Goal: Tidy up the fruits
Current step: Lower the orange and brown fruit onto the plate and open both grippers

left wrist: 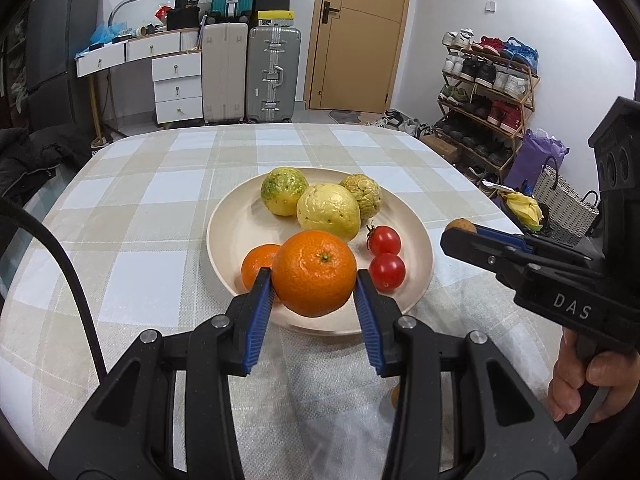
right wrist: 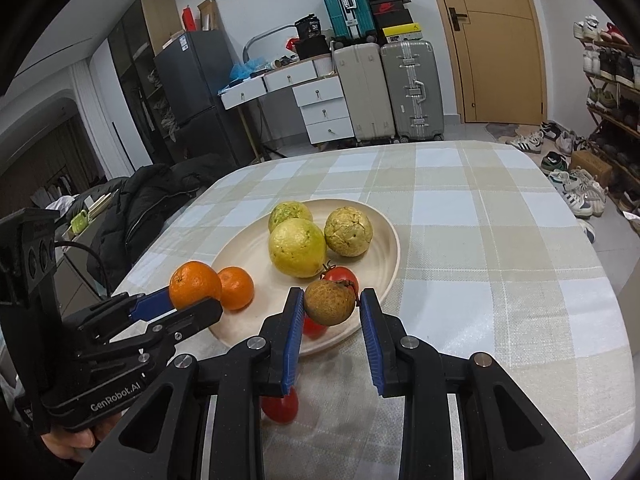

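A cream plate (left wrist: pixel 236 232) (right wrist: pixel 256 248) on the checked tablecloth holds three yellow-green fruits, one orange (left wrist: pixel 258 264) (right wrist: pixel 236 288) and two cherry tomatoes (left wrist: pixel 384 240). My left gripper (left wrist: pixel 313 274) (right wrist: pixel 192 304) is shut on a larger orange (left wrist: pixel 314 272) (right wrist: pixel 195 290), held just above the plate's near rim. My right gripper (right wrist: pixel 331 296) (left wrist: pixel 448 236) is shut on a small brown round fruit (right wrist: pixel 330 302) (left wrist: pixel 460 225), over the plate's near right edge. Another tomato (right wrist: pixel 280 404) lies on the cloth below the right gripper.
The table (left wrist: pixel 132 200) has bare cloth left, right and behind the plate. A small brown thing (left wrist: pixel 395 396) lies on the cloth under my left gripper. Suitcases (left wrist: pixel 248 72), white drawers and a shoe rack (left wrist: pixel 488 92) stand beyond the table. A person's hand (left wrist: pixel 588 384) grips the right handle.
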`<action>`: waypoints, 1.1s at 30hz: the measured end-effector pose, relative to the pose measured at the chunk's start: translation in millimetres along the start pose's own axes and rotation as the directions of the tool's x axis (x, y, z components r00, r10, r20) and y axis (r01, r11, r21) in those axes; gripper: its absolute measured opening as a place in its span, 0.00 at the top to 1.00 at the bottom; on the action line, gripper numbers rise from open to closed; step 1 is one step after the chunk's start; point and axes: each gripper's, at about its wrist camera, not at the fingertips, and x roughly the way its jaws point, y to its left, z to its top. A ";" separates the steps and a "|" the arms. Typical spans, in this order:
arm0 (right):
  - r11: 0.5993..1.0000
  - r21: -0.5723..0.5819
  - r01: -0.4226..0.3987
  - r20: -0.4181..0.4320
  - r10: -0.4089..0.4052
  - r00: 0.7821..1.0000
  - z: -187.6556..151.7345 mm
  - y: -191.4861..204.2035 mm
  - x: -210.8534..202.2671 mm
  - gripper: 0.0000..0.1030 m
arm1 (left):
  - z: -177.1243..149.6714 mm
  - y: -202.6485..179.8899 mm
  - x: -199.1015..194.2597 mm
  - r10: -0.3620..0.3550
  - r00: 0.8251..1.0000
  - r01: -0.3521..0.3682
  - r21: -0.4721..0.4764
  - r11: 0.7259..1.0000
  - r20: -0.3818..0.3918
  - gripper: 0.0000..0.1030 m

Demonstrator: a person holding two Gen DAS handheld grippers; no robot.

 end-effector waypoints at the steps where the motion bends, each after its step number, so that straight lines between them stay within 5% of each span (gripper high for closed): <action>1: 1.000 0.000 0.003 -0.004 -0.003 1.000 1.0 -0.4 2.5 0.72 | 0.9 -0.7 2.7 0.000 1.000 0.000 0.003 1.000 -0.003 0.63; 33: 1.000 -0.001 0.031 -0.067 -0.031 0.997 6.9 -11.1 39.8 0.72 | 9.1 -13.5 45.6 0.044 0.998 -0.041 0.070 0.997 -0.051 0.63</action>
